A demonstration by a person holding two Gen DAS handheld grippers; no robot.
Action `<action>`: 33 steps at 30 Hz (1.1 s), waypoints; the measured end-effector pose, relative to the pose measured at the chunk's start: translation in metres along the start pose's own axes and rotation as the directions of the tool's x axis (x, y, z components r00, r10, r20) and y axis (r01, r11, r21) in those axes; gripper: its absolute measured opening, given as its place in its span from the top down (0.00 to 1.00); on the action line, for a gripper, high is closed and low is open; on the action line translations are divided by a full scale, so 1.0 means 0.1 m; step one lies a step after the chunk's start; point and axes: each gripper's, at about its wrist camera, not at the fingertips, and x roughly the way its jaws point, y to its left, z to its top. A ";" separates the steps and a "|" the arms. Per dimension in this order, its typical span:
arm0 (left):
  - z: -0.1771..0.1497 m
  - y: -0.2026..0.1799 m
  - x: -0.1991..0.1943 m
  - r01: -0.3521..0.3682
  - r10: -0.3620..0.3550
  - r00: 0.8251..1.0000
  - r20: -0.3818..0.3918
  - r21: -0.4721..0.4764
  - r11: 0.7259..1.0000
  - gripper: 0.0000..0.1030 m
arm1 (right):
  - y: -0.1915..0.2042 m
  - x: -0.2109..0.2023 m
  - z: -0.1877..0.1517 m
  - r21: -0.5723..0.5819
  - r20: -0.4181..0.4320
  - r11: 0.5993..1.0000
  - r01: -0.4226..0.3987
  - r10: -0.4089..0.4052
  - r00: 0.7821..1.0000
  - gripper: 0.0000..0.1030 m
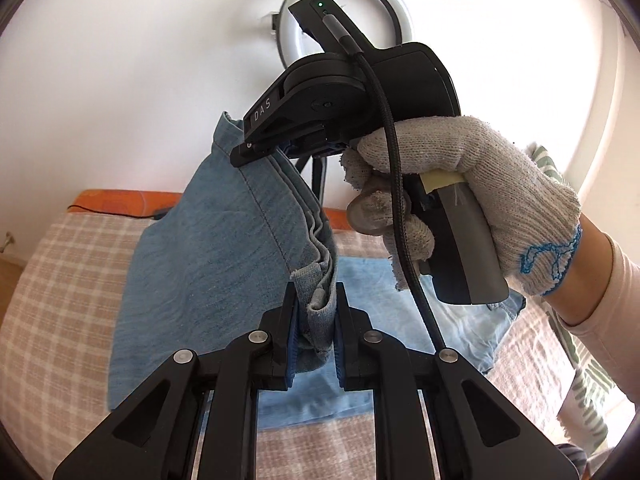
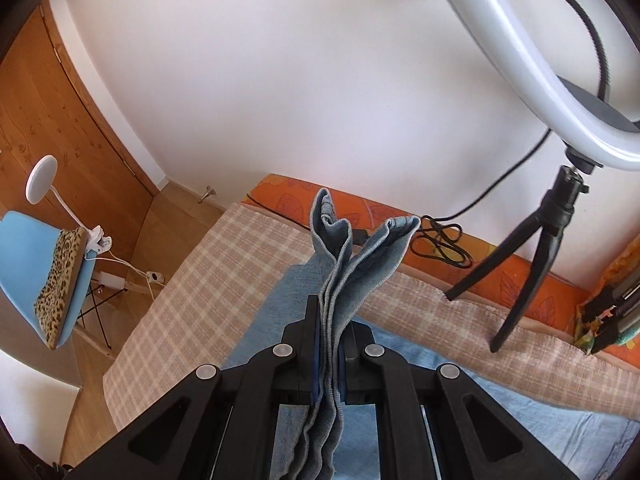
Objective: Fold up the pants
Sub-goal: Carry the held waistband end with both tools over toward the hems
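Light blue denim pants (image 1: 208,248) are lifted above the checked bed cover, their lower part lying flat on it (image 1: 452,320). My left gripper (image 1: 316,300) is shut on a bunched, frayed edge of the pants. My right gripper (image 1: 260,148), held by a white-gloved hand (image 1: 480,184), grips the same raised edge higher up. In the right wrist view my right gripper (image 2: 330,320) is shut on several stacked denim layers (image 2: 344,256) that stick up past the fingers, with more denim (image 2: 480,400) spread below.
A beige checked cover (image 2: 224,256) lies over an orange mattress (image 2: 520,276). A ring light (image 2: 532,48) on a black tripod (image 2: 540,240) stands on the bed at right, cables beside it. A blue chair (image 2: 32,264) with a leopard cushion stands at left on the wood floor.
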 end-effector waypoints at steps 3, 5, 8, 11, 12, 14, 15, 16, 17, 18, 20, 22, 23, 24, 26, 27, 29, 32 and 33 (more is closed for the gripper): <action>-0.02 -0.28 0.14 0.035 -0.034 0.999 -0.022 0.005 0.999 0.88 | -0.33 -0.18 -0.14 0.037 0.005 0.999 0.015 -0.015 1.000 0.96; -0.06 -0.47 0.24 0.049 -0.048 0.998 -0.040 0.024 0.999 0.88 | -0.53 -0.28 -0.25 0.060 0.008 0.998 0.017 -0.017 1.000 0.96; -0.11 -0.73 0.39 0.075 -0.072 0.995 -0.070 0.044 0.996 0.88 | -0.81 -0.42 -0.40 0.085 0.009 0.996 0.020 -0.021 1.000 0.96; -0.15 -0.92 0.51 0.103 -0.099 0.990 -0.095 0.039 0.994 0.88 | -1.09 -0.55 -0.55 0.111 0.011 0.993 0.030 -0.031 0.999 0.96; -0.16 -0.99 0.54 0.111 -0.106 0.989 -0.102 0.041 0.993 0.88 | -1.19 -0.60 -0.60 0.118 0.012 0.993 0.030 -0.031 0.999 0.96; -0.18 -1.15 0.60 0.124 -0.118 0.987 -0.114 0.054 0.991 0.88 | -1.36 -0.69 -0.70 0.132 0.014 0.991 0.036 -0.038 0.999 0.96; -0.17 -1.21 0.63 0.130 -0.123 0.985 -0.118 0.062 0.990 0.88 | -1.46 -0.74 -0.75 0.138 0.017 0.990 0.037 -0.039 0.999 0.96; -0.17 -1.27 0.66 0.138 -0.129 0.984 -0.122 0.068 0.988 0.88 | -1.54 -0.79 -0.78 0.144 0.020 0.989 0.038 -0.041 0.999 0.96; -0.17 -1.31 0.66 0.145 -0.136 0.983 -0.126 0.071 0.987 0.88 | -1.61 -0.83 -0.82 0.150 0.023 0.988 0.040 -0.044 0.999 0.96; -0.18 -1.42 0.71 0.153 -0.142 0.981 -0.131 0.075 0.985 0.88 | -1.68 -0.88 -0.85 0.155 0.025 0.987 0.044 -0.049 0.999 0.96; -0.17 -1.56 0.77 0.165 -0.153 0.978 -0.141 0.084 0.983 0.88 | -1.82 -0.97 -0.93 0.171 0.029 0.984 0.048 -0.054 0.998 0.96; -0.18 -1.68 0.83 0.180 -0.164 0.975 -0.152 0.100 0.979 0.88 | -1.96 -1.06 -1.00 0.184 0.034 0.982 0.052 -0.059 0.998 0.96; -0.19 -1.75 0.86 0.185 -0.167 0.974 -0.156 0.111 0.976 0.88 | -2.02 -1.10 -1.03 0.185 0.037 0.981 0.056 -0.064 0.997 0.96; -0.20 -1.82 0.89 0.193 -0.172 0.972 -0.161 0.120 0.974 0.88 | -2.07 -1.15 -1.06 0.185 0.039 0.981 0.061 -0.070 0.997 0.96; -0.20 -1.96 0.98 0.209 -0.185 0.967 -0.176 0.132 0.969 0.88 | -2.19 -1.23 -1.11 0.193 0.043 0.979 0.065 -0.075 0.996 0.96; -0.21 -2.02 1.02 0.215 -0.189 0.965 -0.183 0.136 0.967 0.88 | -2.25 -1.27 -1.14 0.197 0.045 0.978 0.068 -0.079 0.996 0.96; -0.21 -2.12 1.12 0.228 -0.199 0.960 -0.196 0.144 0.963 0.88 | -2.39 -1.34 -1.21 0.204 0.048 0.976 0.075 -0.086 0.995 0.96; -0.24 -2.33 1.20 0.250 -0.215 0.954 -0.208 0.159 0.955 0.88 | -2.61 -1.43 -1.31 0.228 0.053 0.970 0.082 -0.096 0.994 0.96; -0.27 -2.41 1.22 0.259 -0.222 0.952 -0.213 0.164 0.952 0.88 | -2.69 -1.47 -1.34 0.235 0.054 0.968 0.084 -0.099 0.994 0.96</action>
